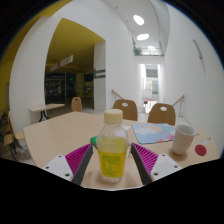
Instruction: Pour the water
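A clear plastic bottle (112,148) with a white cap and a yellow-green label stands upright between my gripper's (112,165) two fingers. The fingers, with their magenta pads (79,156), close against both sides of the bottle. The bottle's base sits low over the light wooden table (70,128). A white paper cup (183,139) stands on the table to the right, beyond the right finger. Something green shows just behind the bottle's left shoulder.
A blue-patterned sheet (152,131) lies on the table behind the bottle, left of the cup. A small red round thing (201,150) lies right of the cup. Wooden chairs (126,108) stand along the table's far edge. Another table and chair stand further left.
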Motion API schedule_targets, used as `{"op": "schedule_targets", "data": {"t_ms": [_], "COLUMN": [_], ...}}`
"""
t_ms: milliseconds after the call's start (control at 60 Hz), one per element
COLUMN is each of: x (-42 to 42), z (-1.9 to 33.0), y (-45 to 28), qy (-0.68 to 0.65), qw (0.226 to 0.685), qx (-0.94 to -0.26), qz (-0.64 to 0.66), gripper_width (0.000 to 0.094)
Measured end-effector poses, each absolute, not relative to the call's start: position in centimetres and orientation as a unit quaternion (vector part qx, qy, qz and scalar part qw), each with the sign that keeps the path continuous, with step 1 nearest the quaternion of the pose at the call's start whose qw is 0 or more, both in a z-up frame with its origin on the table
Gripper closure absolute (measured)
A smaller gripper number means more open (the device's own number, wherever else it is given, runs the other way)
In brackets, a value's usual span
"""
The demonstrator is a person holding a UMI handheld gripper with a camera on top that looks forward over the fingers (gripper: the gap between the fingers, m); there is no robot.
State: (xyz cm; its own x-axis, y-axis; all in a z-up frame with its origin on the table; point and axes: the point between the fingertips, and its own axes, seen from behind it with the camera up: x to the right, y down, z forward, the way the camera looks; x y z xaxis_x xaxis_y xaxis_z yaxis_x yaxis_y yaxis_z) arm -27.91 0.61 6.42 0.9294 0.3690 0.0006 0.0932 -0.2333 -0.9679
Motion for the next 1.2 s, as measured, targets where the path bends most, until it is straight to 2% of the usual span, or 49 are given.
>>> {"op": "schedule_targets", "data": {"t_ms": [117, 150, 200, 267, 383, 517, 600, 683, 767, 950, 1083, 1200], "x": [-29.0, -29.1, -28.7, -27.5, -26.9, -26.4, -25.9, -25.6, -24.5, -20.8, -19.8, -20.4], "z": [5.4, 5.3, 4.8, 5.0, 5.2, 5.8, 8.2, 11.0, 13.5, 14.5, 14.7, 14.7], "y": [3.2, 3.6, 4.6, 4.7, 4.6, 5.1, 6.4, 8.1, 10.0, 13.7, 13.4, 13.5], "qy": [-0.125, -0.12, -0.114, -0.095, -0.08, -0.051, -0.001, 0.076, 0.18, 0.36, 0.417, 0.438], "qw": [0.594, 0.593, 0.593, 0.6, 0.601, 0.597, 0.596, 0.571, 0.526, 0.394, 0.322, 0.288], "qx": [-0.787, -0.789, -0.792, -0.791, -0.789, -0.788, -0.777, -0.761, -0.723, -0.607, -0.559, -0.551], "qz": [0.109, 0.107, 0.095, 0.075, 0.095, 0.142, 0.202, 0.298, 0.411, 0.589, 0.64, 0.649], "gripper_width": [0.0141, 0.0202, 0.0443, 0.0468, 0.0581, 0.0606, 0.0608, 0.0608, 0.0608, 0.0592, 0.0592, 0.0592]}}
